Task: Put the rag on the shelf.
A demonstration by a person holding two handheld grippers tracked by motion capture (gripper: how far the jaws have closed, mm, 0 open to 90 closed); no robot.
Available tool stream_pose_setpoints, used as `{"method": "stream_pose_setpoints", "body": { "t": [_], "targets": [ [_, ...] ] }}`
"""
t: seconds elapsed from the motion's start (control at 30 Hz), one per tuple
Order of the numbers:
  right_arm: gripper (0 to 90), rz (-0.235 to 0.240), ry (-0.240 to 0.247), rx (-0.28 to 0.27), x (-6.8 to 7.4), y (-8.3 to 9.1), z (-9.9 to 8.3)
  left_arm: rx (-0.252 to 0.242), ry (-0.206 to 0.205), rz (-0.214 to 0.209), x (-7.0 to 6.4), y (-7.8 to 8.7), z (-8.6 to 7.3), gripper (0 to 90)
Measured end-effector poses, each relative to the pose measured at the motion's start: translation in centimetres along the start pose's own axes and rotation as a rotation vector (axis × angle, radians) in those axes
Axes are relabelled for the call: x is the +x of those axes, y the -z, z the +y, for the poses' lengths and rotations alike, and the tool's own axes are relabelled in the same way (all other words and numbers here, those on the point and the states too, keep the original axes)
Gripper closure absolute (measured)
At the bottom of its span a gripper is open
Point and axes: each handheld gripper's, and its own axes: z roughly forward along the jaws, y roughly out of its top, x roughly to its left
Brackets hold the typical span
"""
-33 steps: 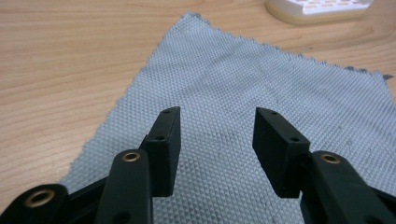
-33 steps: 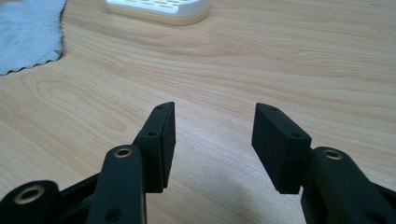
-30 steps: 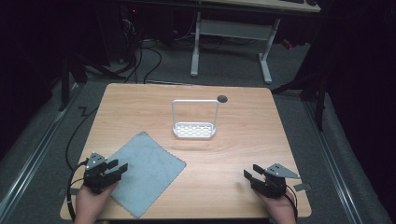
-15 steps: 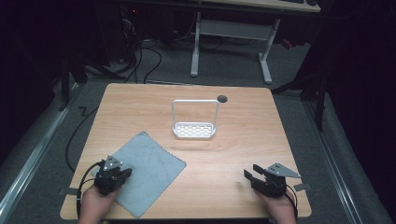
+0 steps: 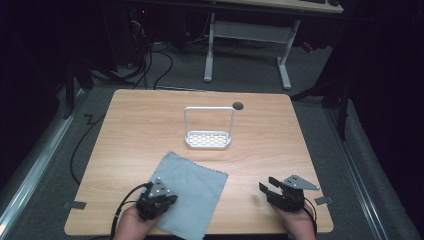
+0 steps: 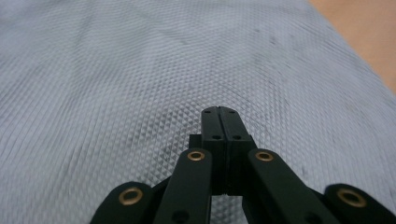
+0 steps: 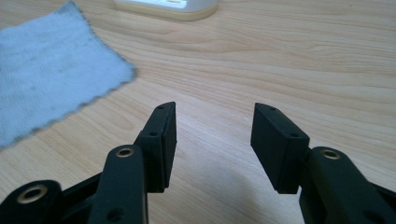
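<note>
Cloth: since it lies flat and unfolded on the near-left part of the table (image 5: 280, 130), turned at an angle to the edge, the grey cloth (image 5: 192, 192) looks laid out ready to be worked on; its near corner reaches the table's front edge.

Left gripper: because the hand has brought it onto the cloth's near-left part, the left gripper (image 6: 219, 112) sits low over the fabric, its fingers pressed together with no gap between them (whether a fold of weave is caught between the tips I cannot tell, as the surface around them looks flat).

Cloth relative to left fingers: in the left gripper view the cloth (image 6: 140, 70) spreads ahead of and to both sides of the closed tips, which look to touch it or hang just above; bare wood shows at the upper right corner.

Right gripper: as it has nothing to hold, the right gripper (image 5: 267, 189) rests near the table's front right, its fingers (image 7: 163, 135) spread wide over bare wood.

Cloth relative to right fingers: the cloth's nearest edge (image 7: 60, 74) lies well to the left of the open fingers, apart from them.

Rack: a small white rack (image 5: 208, 131) with a tall wire handle stands upright past the cloth, near the table's middle, probably where the cloth is meant to hang.
</note>
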Motion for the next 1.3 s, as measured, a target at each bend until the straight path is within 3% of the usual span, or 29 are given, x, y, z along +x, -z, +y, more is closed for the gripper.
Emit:
{"method": "stream_pose_setpoints", "body": {
  "t": [0.07,0.13,0.17,0.2,0.23,0.27,0.3,0.37,0.43,0.47,0.5,0.53,0.6,0.73,0.77,0.97,1.0,1.17,1.23,1.3],
  "targets": [
    [52.8,0.012,0.004,-0.001,0.4,-0.2,0.1,-0.006,-0.031,-0.003,-0.7,-0.1,0.4,85.1],
    [56.4,0.058,0.000,0.001,1.4,-0.6,0.4,-0.034,-0.031,0.035,-0.4,0.6,0.5,81.5],
    [56.4,0.058,0.000,0.001,1.4,-0.6,0.4,-0.051,-0.012,0.052,0.1,1.0,0.4,81.5],
    [59.4,0.098,0.013,0.006,2.8,-1.2,0.7,-0.068,0.030,0.107,1.6,1.9,-0.2,81.5],
    [59.4,0.098,0.013,0.006,2.8,-1.2,0.7,-0.068,0.030,0.107,1.6,1.9,-0.2,81.6],
    [62.9,0.134,0.046,0.012,4.5,-1.9,1.2,-0.062,0.074,0.160,3.2,2.6,-0.9,81.6],
    [62.9,0.134,0.046,0.012,4.5,-1.9,1.2,-0.062,0.074,0.160,3.2,2.6,-0.9,81.7],
    [67.5,0.196,0.060,0.024,6.2,-2.7,1.6,-0.056,0.129,0.185,4.6,3.1,-1.7,81.9],
    [76.3,0.229,0.120,0.057,8.2,-3.6,1.8,-0.053,0.161,0.184,5.4,3.4,-2.2,83.1],
    [86.0,0.281,0.147,0.087,9.9,-4.6,1.9,-0.041,0.164,0.178,5.6,3.3,-2.4,84.5],
    [86.0,0.281,0.147,0.087,9.9,-4.6,1.9,-0.041,0.164,0.178,5.6,3.3,-2.4,85.2],
    [90.0,0.290,0.204,0.134,11.4,-5.5,1.8,-0.019,0.141,0.175,5.2,3.0,-2.3,85.6],
    [90.0,0.283,0.247,0.177,12.1,-6.1,1.5,-0.013,0.118,0.173,4.8,2.7,-2.2,86.2],
    [90.0,0.265,0.252,0.182,11.6,-6.0,1.3,-0.011,0.100,0.146,4.1,2.4,-2.0,86.8],
    [90.0,0.236,0.247,0.180,10.8,-5.8,1.2,-0.011,0.087,0.115,3.5,2.1,-1.8,87.1],
    [90.0,0.173,0.211,0.172,8.3,-5.0,1.0,-0.013,0.027,0.061,1.2,1.1,-1.1,87.1],
    [90.0,0.145,0.207,0.169,7.4,-4.7,1.0,-0.018,0.011,0.023,0.3,0.4,-0.7,87.1],
    [90.0,0.098,0.191,0.171,6.0,-4.0,0.8,-0.027,-0.024,-0.022,-1.2,-0.7,0.1,86.8],
    [90.0,0.087,0.196,0.171,5.7,-3.7,0.7,-0.030,-0.034,-0.025,-1.4,-0.8,0.2,85.0],
    [89.8,0.078,0.197,0.174,5.6,-3.6,0.6,-0.037,-0.018,-0.033,-1.1,-0.7,0.1,83.7]
  ]
}}
